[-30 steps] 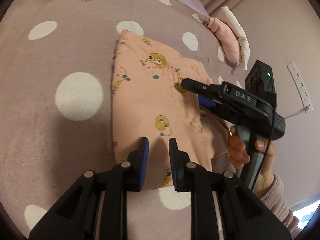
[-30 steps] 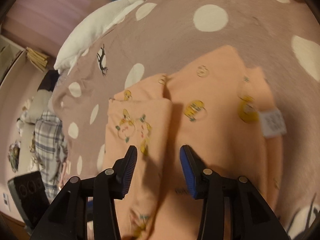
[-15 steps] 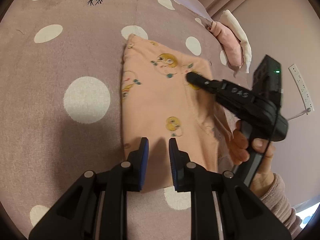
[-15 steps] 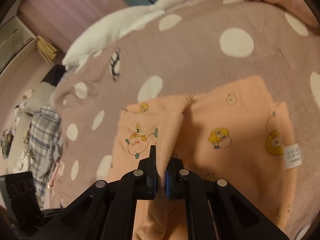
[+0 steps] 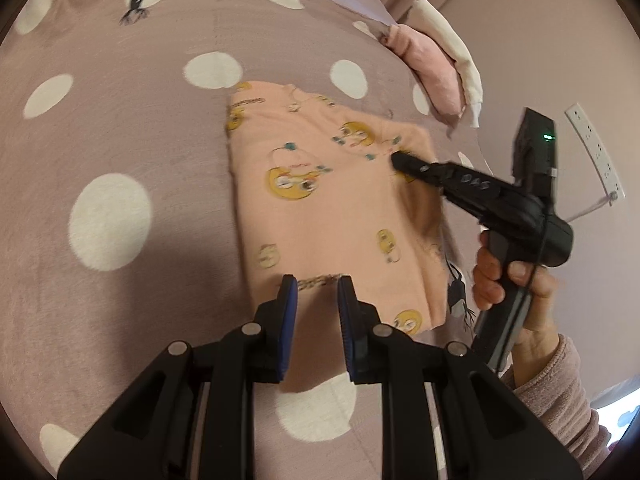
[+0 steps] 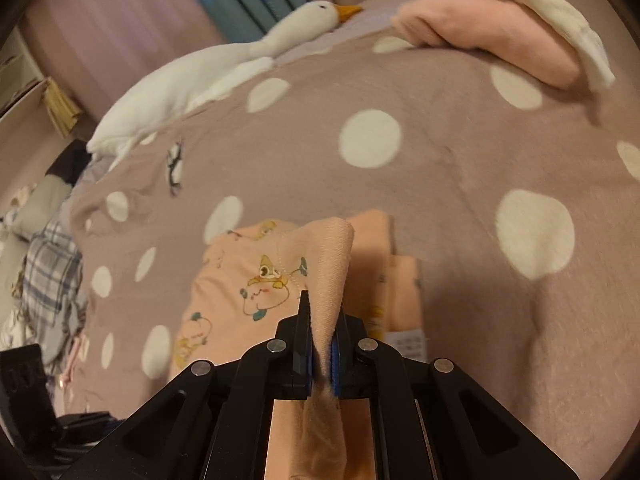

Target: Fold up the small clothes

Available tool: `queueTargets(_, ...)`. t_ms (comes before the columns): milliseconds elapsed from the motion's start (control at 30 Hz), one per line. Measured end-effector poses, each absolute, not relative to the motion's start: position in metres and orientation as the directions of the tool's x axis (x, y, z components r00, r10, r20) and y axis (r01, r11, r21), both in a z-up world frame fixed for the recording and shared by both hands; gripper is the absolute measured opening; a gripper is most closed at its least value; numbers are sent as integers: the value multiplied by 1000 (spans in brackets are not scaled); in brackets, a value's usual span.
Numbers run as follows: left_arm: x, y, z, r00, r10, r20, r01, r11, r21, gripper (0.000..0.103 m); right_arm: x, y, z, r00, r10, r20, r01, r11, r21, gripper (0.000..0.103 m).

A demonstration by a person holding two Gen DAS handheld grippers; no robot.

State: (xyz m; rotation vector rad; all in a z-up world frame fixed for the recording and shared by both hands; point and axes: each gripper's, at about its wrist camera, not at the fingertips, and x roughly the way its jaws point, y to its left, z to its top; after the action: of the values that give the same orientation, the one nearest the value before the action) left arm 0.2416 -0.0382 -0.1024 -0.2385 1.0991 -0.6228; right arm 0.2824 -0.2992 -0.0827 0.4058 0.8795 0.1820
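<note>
Right tongs (image 6: 322,320) clenched on the peach garment's (image 5: 340,216) edge, lifting it off the bed (image 5: 120,128). Left tongs (image 5: 317,308) released, hovering above it.

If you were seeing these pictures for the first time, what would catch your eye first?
The peach garment with cartoon prints, lying mid-frame on the polka-dot blanket, stands out first. The right tool is shut on a raised fold of it, while the left tool hovers open over its near edge. At the blanket's far edge lies a white goose plush.
</note>
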Motion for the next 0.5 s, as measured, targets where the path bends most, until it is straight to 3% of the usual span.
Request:
queueTargets(200,244,-58,-105,324,-538,-778,378,828,-415,20,290,-297,-88,610,184,-770,83,953,293,8)
queueTargets(300,245,-66,-112,330,-494,-804,387,848,-362,20,280,-287,-70,686,79,-723,80,980,183,9)
queueTargets(400,243,-71,-118,339,-463,-819,403,858,-318,20,278,-283,-58,713,148,-686,6,976,217,9)
queueTargets(500,241,-73,-121,350,-448,-823,413,862,-294,20,289,-279,-65,676,182,-714,-19,973,230,9)
